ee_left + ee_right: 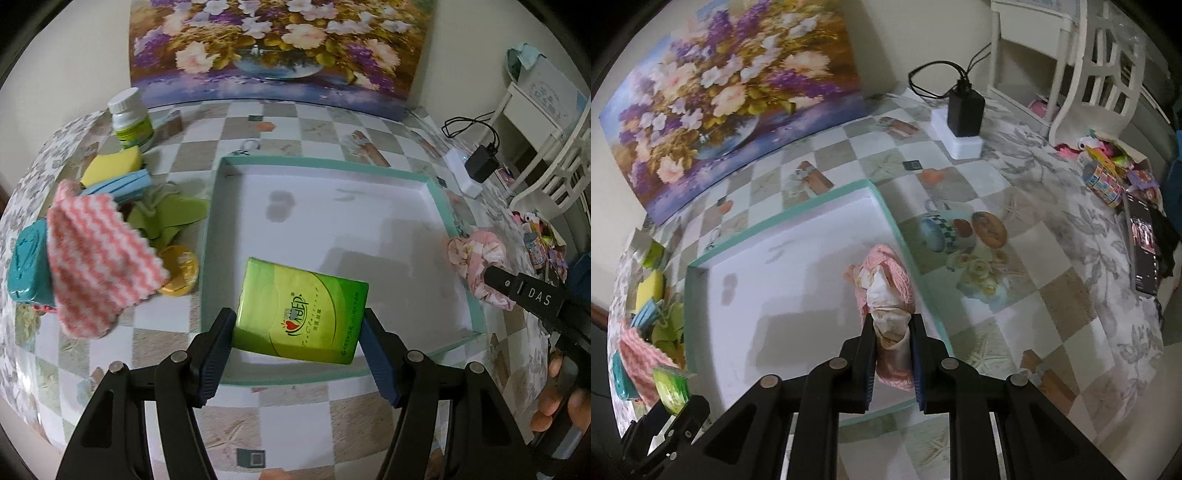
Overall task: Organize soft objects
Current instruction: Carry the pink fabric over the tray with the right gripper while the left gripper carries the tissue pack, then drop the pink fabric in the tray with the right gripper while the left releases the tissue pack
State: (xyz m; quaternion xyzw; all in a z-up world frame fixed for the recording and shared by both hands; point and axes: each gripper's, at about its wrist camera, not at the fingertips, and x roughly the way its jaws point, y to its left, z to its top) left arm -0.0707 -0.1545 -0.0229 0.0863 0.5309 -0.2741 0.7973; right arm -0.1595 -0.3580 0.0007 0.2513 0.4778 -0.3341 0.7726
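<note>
left gripper (298, 325) pinches the green tissue pack (301, 310), seemingly above the tray (439, 199); right gripper (892, 332) pinches pink cloth (886, 291).

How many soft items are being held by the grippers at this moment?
2. The green tissue pack sits between the left gripper fingers over the tray; the pink cloth bundle is clamped in the right gripper near the tray's right wall.
</note>
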